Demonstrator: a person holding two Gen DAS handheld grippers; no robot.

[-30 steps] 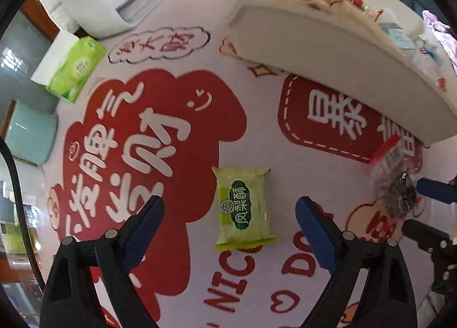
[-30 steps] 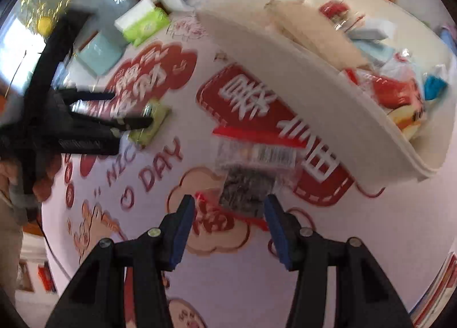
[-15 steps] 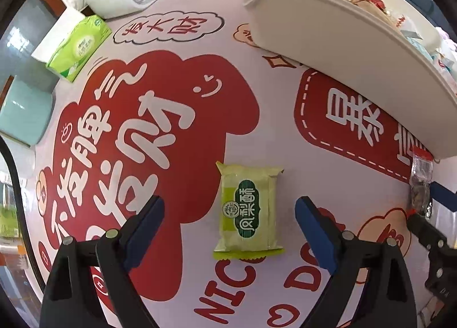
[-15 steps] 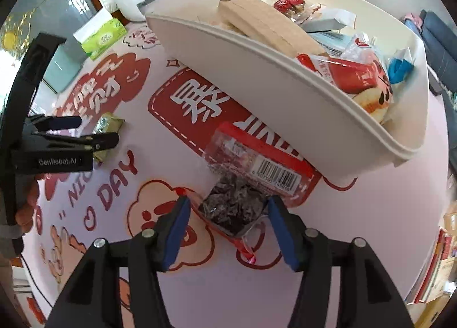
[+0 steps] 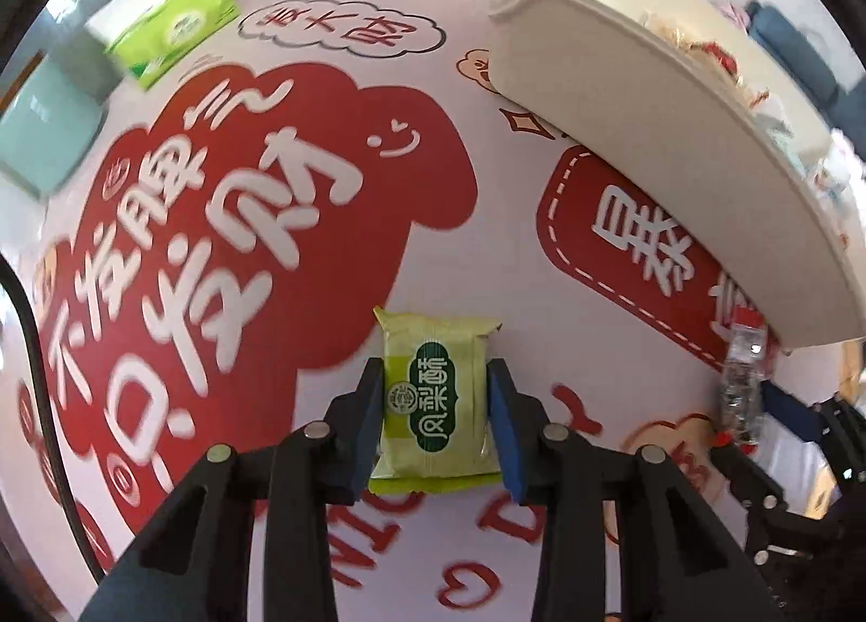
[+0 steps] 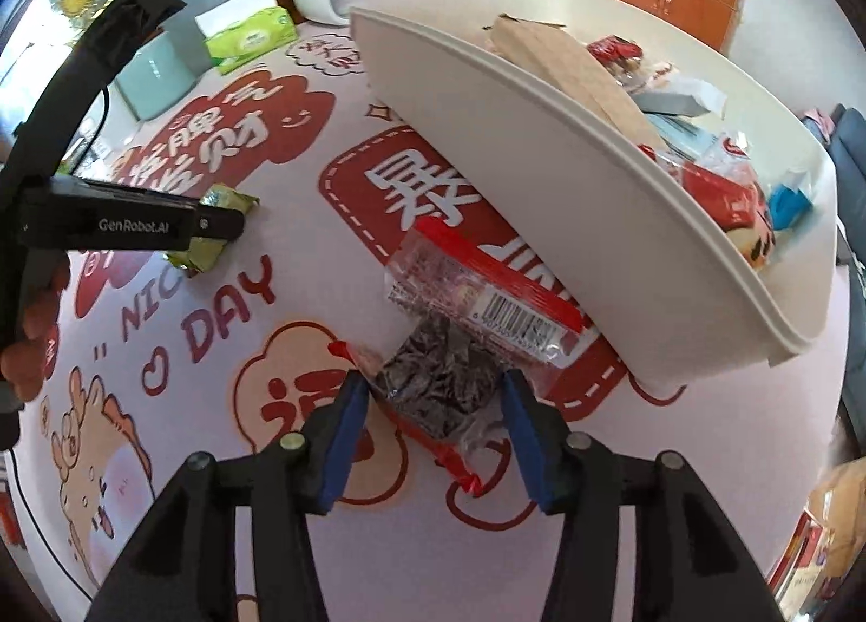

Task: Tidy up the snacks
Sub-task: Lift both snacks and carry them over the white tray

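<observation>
My left tool (image 5: 435, 421) has just clamped the green snack packet (image 5: 433, 405) on the surface; my right tool (image 6: 433, 421) is narrowing around the clear packet (image 6: 449, 367), ready for the white bin (image 6: 568, 200).

My rig's all matte black plastic: each gripper (image 5: 435, 427) has blue pads (image 5: 500, 424) and round silver screws (image 5: 316, 430). The left gripper (image 6: 216, 221) has white "GenRobot.AI" lettering down its side.

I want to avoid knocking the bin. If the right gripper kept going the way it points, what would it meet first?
Probably the clear snack bag between its closing fingers, then the tablecloth, not the bin.
</observation>
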